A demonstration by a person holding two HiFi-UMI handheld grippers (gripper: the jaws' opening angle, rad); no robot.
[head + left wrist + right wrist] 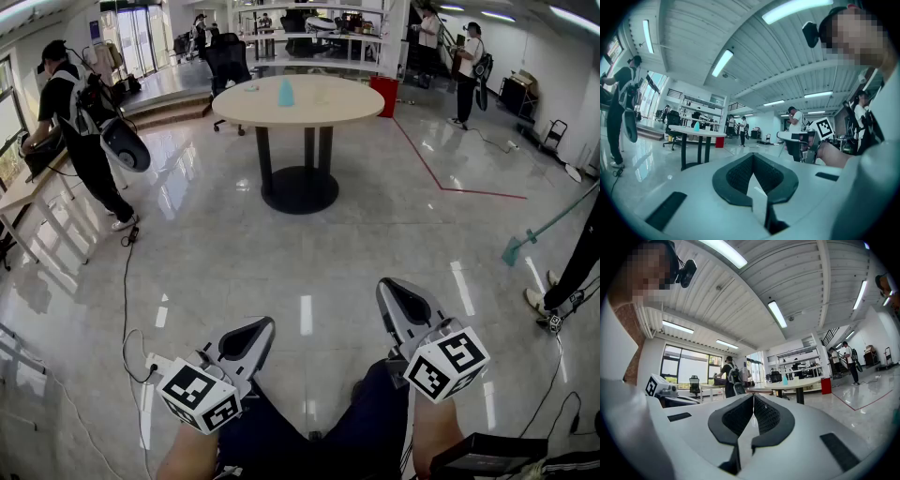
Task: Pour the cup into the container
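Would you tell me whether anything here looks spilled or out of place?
Nothing stands out: the blue vessel stands upright on the round table, and the floor around it shows no spill.

free: floor (309, 253) ahead open | obstacle: round table (347, 101) well ahead | left: person (80, 131), cable (124, 291) on floor

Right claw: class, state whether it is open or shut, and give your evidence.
Shut. In the right gripper view the right claw has its tips touching, nothing between them.
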